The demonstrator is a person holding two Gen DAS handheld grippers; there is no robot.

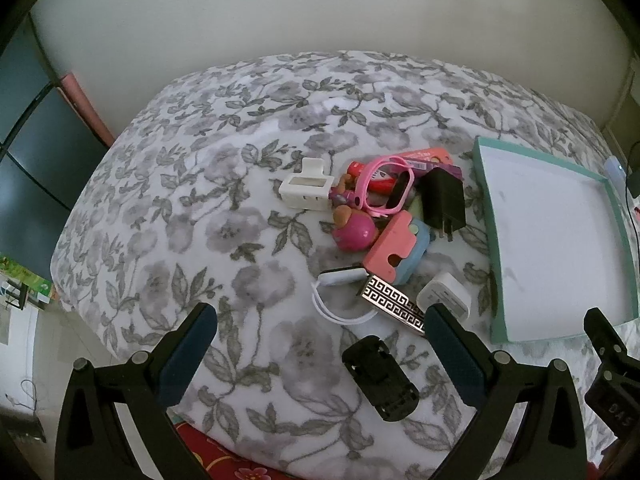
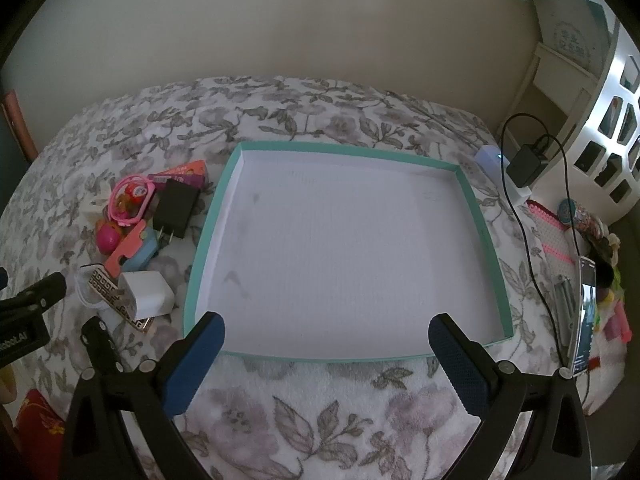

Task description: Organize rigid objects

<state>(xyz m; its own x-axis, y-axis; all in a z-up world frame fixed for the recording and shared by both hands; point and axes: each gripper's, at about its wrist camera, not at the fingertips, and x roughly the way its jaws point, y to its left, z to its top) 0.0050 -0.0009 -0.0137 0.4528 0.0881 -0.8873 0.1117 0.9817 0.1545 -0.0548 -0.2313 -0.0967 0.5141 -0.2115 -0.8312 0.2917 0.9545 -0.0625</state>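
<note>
A pile of small things lies on the floral blanket (image 1: 224,184): a white hair claw (image 1: 306,190), a pink watch (image 1: 384,188), a black charger (image 1: 444,200), a pink ball toy (image 1: 354,230), a pink and blue case (image 1: 400,250), a patterned bar (image 1: 394,308), a white adapter (image 1: 444,298) and a black clip (image 1: 380,380). A teal-rimmed box (image 2: 468,200) with a bare white floor lies to their right. My left gripper (image 1: 320,344) is open above the near items. My right gripper (image 2: 326,356) is open at the box's near edge.
A black plug and cable (image 2: 528,164), a phone (image 2: 584,316) and colourful clutter sit beyond the blanket's right edge. A white shelf (image 2: 612,128) stands at far right. A wall runs behind. A dark cabinet (image 1: 28,160) stands at left.
</note>
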